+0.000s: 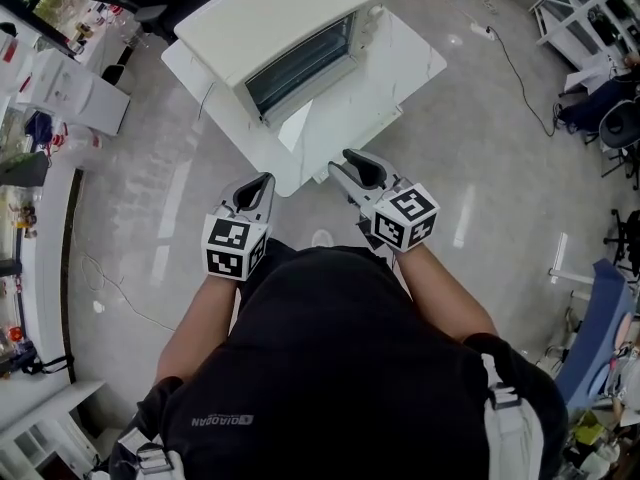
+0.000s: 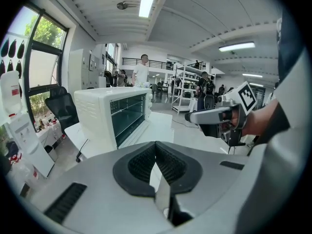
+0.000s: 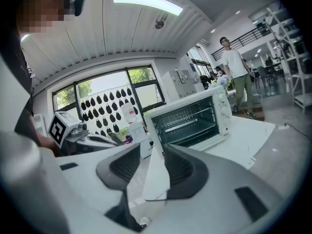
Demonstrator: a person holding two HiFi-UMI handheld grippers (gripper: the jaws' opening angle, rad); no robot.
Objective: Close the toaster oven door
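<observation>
The white toaster oven (image 1: pixel 270 18) stands on a white table (image 1: pixel 420 58) ahead of me. Its dark cavity with the wire rack (image 3: pixel 187 123) shows, and the door (image 3: pixel 214 141) seems to lie folded down in front. Both grippers hover short of the table's near edge, touching nothing. My left gripper (image 1: pixel 262 180) has its tips together, with nothing between them (image 2: pixel 156 144). To its right, my right gripper (image 1: pixel 350 158) is open and empty, a clear gap between its pads (image 3: pixel 158 147). Each gripper shows in the other's view: right (image 2: pixel 214 116), left (image 3: pixel 92 138).
A cable (image 1: pixel 520 68) runs over the floor to the right of the table. A white cabinet (image 1: pixel 70 93) and cluttered shelves stand at the left. An office chair (image 2: pixel 61 111) sits behind the oven. People (image 2: pixel 142 69) and racks (image 2: pixel 183 87) are far off.
</observation>
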